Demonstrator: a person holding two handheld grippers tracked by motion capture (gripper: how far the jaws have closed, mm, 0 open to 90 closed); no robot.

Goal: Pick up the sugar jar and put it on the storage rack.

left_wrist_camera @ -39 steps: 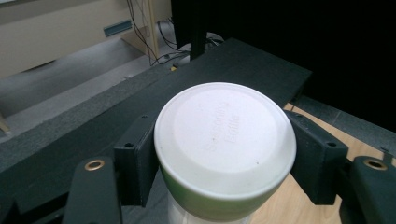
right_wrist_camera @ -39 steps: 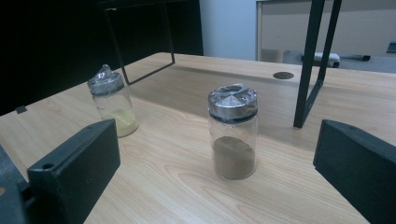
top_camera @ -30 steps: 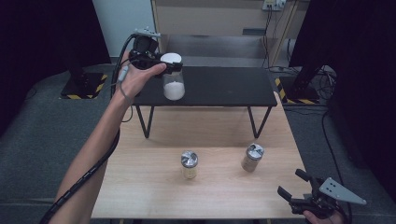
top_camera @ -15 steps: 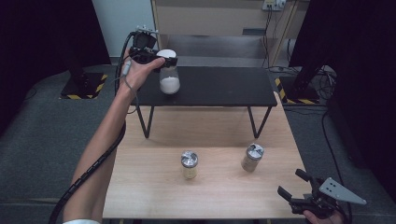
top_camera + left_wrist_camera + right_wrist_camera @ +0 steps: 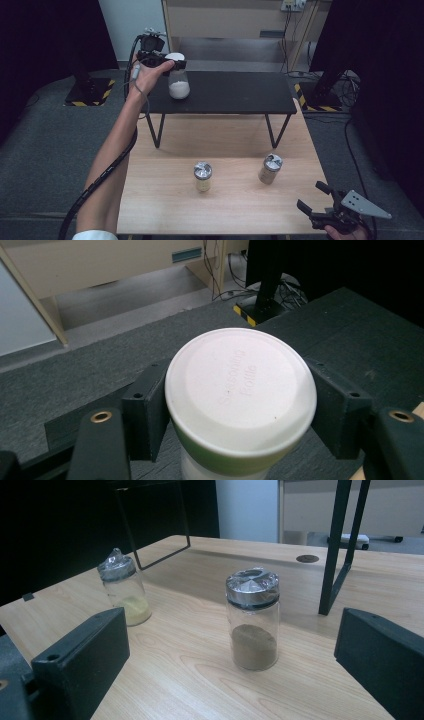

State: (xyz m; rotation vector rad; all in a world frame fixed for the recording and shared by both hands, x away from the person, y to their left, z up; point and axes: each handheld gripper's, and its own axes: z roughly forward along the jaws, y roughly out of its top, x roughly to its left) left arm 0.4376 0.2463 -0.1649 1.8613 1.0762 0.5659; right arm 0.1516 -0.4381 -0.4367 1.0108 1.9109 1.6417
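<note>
My left gripper point(image 5: 174, 63) is shut on the white lid of a glass jar point(image 5: 178, 84) partly filled with white powder, at the left end of the black raised shelf point(image 5: 240, 95). The left gripper view looks down on that lid point(image 5: 241, 390), with a black jaw pressed against each side. I cannot tell whether the jar rests on the shelf. My right gripper point(image 5: 311, 196) stands open at the table's front right corner. A foil-capped jar of brown powder point(image 5: 252, 625) stands ahead of it, apart from its fingers point(image 5: 82, 657).
A second foil-capped jar with yellow powder point(image 5: 202, 177) stands mid-table, left of the brown one point(image 5: 270, 169), on the wooden table point(image 5: 165, 210). The shelf's thin black legs point(image 5: 345, 540) rise from the tabletop. Grey carpet, cables and black stands surround the table.
My left gripper has carried the white-lidded jar slightly left and farther back over the shelf. The right gripper and both foil-capped jars have stayed put.
</note>
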